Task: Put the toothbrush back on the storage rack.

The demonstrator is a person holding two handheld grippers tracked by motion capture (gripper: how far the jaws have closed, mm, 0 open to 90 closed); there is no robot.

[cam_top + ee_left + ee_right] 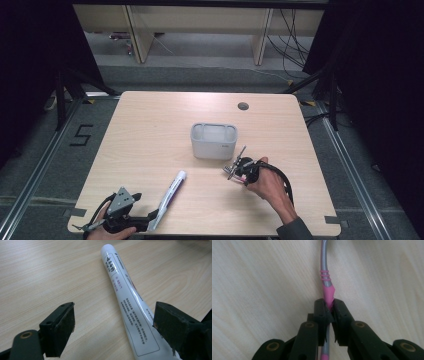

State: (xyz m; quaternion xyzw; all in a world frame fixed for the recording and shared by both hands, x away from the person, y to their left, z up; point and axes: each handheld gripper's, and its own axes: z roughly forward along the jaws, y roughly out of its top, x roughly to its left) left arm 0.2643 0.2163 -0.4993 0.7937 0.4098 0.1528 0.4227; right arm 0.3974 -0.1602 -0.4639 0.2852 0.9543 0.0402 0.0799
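Jaws of the right gripper (329, 311) are pinched onto the pink-and-grey handle of a toothbrush (326, 277); pads meet the pink section, w/ the grey shaft curving away ahead over the table (262, 277). In the high view the right gripper (239, 169) sits just in front of the grey holder (213, 141), toothbrush (236, 162) slanted up from the jaws toward the holder's near right corner, close to it but apart as far as can be told. Left gripper (112, 325) stands wide open: the white tube (125, 297) lies between the jaws, its lower part near the right-hand pad, not squeezed; whether that pad grazes it cannot be told. High view: left gripper (152, 220) at the near edge, tube (170, 197) lying flat and diagonal, cap end toward the table's middle, well apart from the holder.

Step in hand (judgement): toothbrush grasped, about to go into the holder; tube not yet gripped. Next move calls for lifting the brush clear of the table, tipping it approx. upright, aligning over an open compartment of the holder, then lowering before release. Left jaws need to close on the tube's body w/o crushing it
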